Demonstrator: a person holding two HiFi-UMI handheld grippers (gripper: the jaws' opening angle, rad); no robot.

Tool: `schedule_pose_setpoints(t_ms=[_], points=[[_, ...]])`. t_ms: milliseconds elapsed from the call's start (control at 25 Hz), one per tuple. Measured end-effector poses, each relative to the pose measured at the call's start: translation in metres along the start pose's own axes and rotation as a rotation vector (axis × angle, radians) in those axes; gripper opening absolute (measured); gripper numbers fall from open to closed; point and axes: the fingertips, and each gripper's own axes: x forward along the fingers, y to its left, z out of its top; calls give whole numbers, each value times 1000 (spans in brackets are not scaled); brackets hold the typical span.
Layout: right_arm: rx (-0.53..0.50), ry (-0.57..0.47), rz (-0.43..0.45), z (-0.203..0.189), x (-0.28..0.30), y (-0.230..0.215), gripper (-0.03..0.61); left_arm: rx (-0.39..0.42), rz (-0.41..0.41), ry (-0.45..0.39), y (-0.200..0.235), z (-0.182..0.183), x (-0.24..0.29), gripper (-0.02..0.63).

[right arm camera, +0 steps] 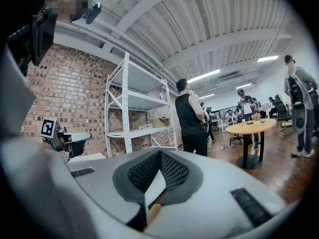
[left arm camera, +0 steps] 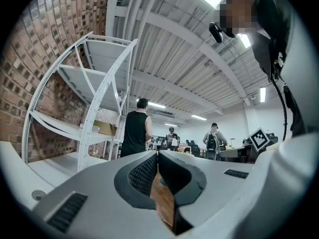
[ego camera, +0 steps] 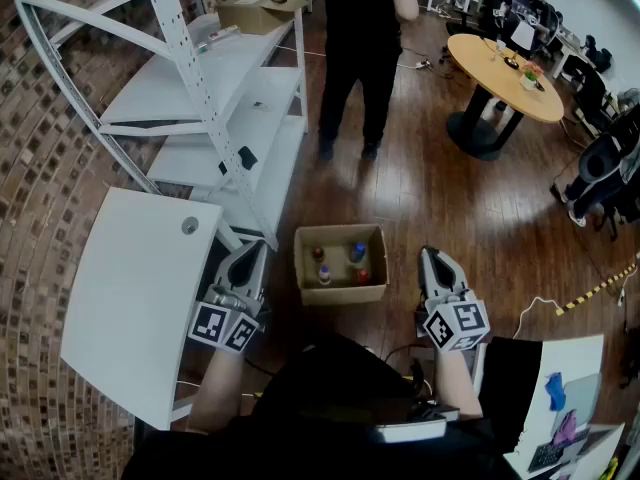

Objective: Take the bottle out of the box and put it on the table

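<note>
An open cardboard box (ego camera: 340,286) stands on the wooden floor just ahead of me, with several small bottles (ego camera: 357,254) upright inside. My left gripper (ego camera: 257,246) hovers to the left of the box and my right gripper (ego camera: 429,254) to its right, both apart from it. In the left gripper view the left gripper (left arm camera: 157,154) has its tips together with nothing between them. The right gripper (right arm camera: 160,153) is likewise shut and empty. A white table (ego camera: 130,298) lies at my left.
A white metal shelf rack (ego camera: 215,98) rises behind the table, with a cardboard carton (ego camera: 258,10) on it. A person in black (ego camera: 358,58) stands beyond the box. A round wooden table (ego camera: 503,73) and seated people are at the far right.
</note>
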Motion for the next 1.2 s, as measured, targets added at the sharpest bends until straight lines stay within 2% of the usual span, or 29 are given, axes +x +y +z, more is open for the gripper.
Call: schedule_pose_setpoints(t_ms=[280, 680, 840, 1000, 1200], points=[[3, 25, 12, -8, 19, 32, 3, -12, 9, 31, 27, -1, -24, 0], [6, 101, 42, -34, 39, 79, 3, -28, 67, 65, 81, -5, -59, 0], [22, 129, 66, -40, 56, 74, 3, -25, 91, 82, 85, -11, -58, 0], [61, 163, 101, -54, 74, 60, 3, -23, 154, 95, 90, -19, -59, 0], [68, 148, 136, -46, 93, 31, 3, -21, 205, 97, 85, -26, -41, 0]])
